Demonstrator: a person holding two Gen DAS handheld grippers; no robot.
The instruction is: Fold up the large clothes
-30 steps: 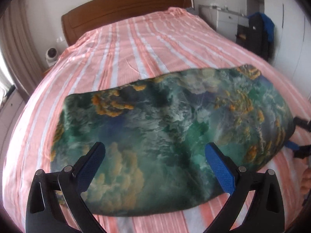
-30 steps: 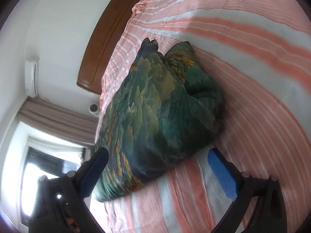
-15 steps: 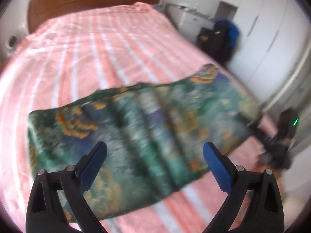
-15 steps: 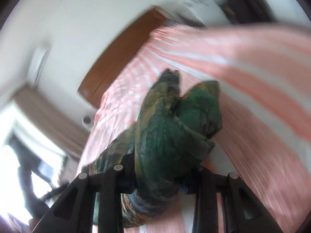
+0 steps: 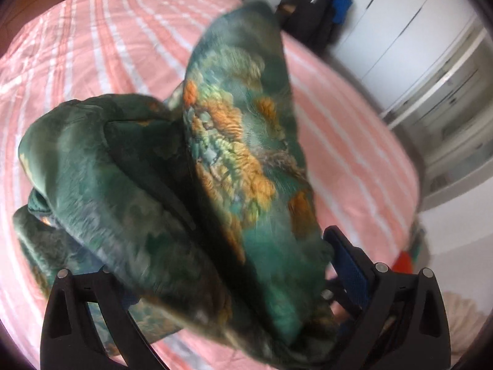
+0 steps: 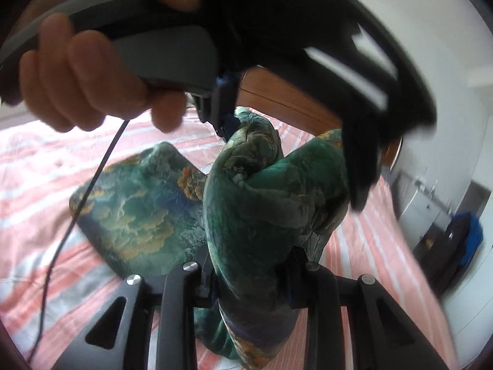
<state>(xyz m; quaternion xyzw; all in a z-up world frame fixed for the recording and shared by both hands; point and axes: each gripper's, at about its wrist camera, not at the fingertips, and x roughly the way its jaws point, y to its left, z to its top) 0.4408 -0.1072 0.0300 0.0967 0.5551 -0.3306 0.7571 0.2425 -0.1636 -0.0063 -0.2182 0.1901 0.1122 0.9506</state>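
Note:
The garment (image 5: 234, 160) is a large green cloth printed with orange and yellow clouds. In the left wrist view it is bunched and lifted over my left gripper (image 5: 222, 265), whose jaws stand wide apart with cloth draped between them; the left pad is hidden. In the right wrist view my right gripper (image 6: 249, 271) is shut on a thick fold of the garment (image 6: 265, 203) and holds it raised. The rest of the cloth (image 6: 138, 212) lies flat on the bed. The left gripper's body and the hand holding it (image 6: 92, 71) fill the top of that view.
The bed (image 5: 77, 49) has a pink and white striped cover and a wooden headboard (image 6: 292, 98). White wardrobes (image 5: 416, 55) and a dark bag with blue cloth (image 5: 320, 15) stand beyond the bed's right side. A thin cable (image 6: 77, 209) hangs from the left gripper.
The right gripper closed on the garment's end and lifted it towards the left gripper. The flat cloth is now bunched and raised over the left gripper's open jaws.

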